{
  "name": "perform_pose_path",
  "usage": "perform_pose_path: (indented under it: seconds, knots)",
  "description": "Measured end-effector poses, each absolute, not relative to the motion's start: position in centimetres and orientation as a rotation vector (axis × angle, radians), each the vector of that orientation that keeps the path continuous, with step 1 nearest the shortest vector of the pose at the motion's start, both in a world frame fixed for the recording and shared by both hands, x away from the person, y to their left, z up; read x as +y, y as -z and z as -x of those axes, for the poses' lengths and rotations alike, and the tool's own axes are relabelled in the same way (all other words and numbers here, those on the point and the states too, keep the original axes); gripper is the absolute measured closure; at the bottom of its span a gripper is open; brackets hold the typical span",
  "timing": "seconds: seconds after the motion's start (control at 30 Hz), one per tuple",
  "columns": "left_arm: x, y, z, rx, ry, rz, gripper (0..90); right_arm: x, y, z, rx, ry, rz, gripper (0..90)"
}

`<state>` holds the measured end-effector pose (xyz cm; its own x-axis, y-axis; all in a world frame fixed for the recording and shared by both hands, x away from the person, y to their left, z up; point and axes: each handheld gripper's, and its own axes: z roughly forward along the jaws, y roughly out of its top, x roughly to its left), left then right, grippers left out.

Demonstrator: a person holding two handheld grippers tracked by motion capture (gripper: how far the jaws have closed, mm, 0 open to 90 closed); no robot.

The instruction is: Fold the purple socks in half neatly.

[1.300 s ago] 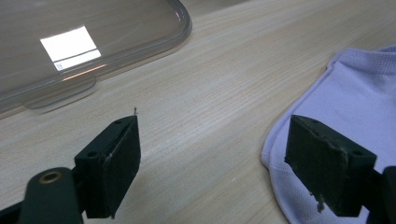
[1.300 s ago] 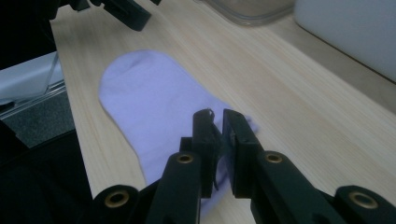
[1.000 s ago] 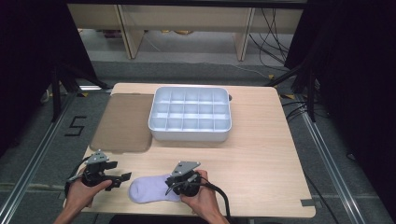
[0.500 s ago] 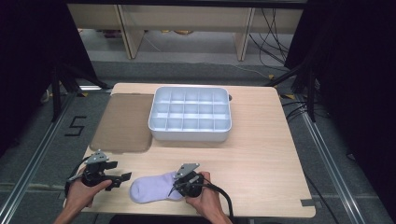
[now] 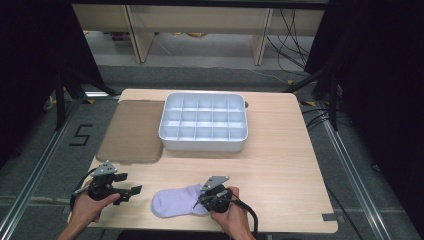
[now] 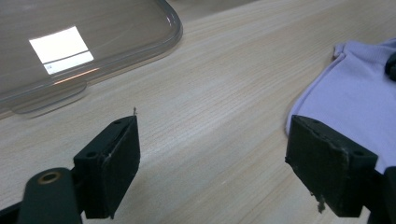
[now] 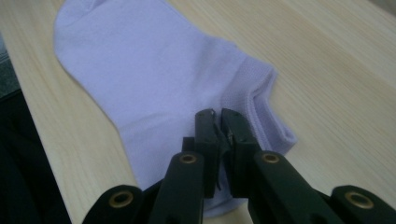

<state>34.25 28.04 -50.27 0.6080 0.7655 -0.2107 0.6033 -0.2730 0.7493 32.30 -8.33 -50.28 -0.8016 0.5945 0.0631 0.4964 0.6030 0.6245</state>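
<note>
sock (image 7: 154,79) cuff pinched in right tongs (image 7: 218,122), left tongs (image 6: 212,158) agape

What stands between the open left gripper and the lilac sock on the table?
Nothing visible does. Bare wooden table lies between the left gripper and the sock. In the left gripper view, the sock lies just behind its one jaw.

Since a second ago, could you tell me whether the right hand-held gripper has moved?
Yes. The right hand-held gripper has slid left along the table's front edge, further over the sock, away from the tray.
</note>
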Motion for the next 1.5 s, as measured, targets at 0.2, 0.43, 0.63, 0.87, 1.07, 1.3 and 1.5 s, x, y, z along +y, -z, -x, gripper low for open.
perform_pose_path:
  seconds: [0.2, 0.43, 0.63, 0.87, 1.07, 1.3, 1.5]
  knots:
    - [27.2, 50.3, -34.0, 1.058, -0.210, -1.981, 17.6, -10.1, 50.2, -32.4, 2.655, -0.971, -0.970, 85.8]
    - [24.5, 50.1, -32.8, 0.938, -0.123, -2.006, 15.2, -11.2, 50.3, -32.0, 2.631, -0.959, -0.978, 85.6]
    - [21.6, 50.2, -32.2, 0.852, -0.077, -2.025, 15.4, -12.0, 50.1, -31.7, 2.631, -0.947, -0.995, 85.5]
    - [19.5, 50.8, -32.6, 0.813, -0.073, -2.096, 23.8, -12.5, 50.2, -31.7, 2.629, -0.960, -0.987, 85.3]
    - [17.9, 51.0, -32.8, 0.830, -0.086, -2.116, 36.2, -12.5, 50.1, -31.6, 2.631, -0.945, -1.017, 85.1]
    - [16.9, 51.6, -33.1, 0.763, -0.124, -2.181, 52.2, -12.5, 50.1, -31.6, 2.635, -0.947, -1.009, 84.8]
    - [16.7, 51.5, -32.8, 0.725, -0.173, -2.194, 68.3, -12.5, 50.1, -31.7, 2.637, -0.951, -1.000, 84.3]
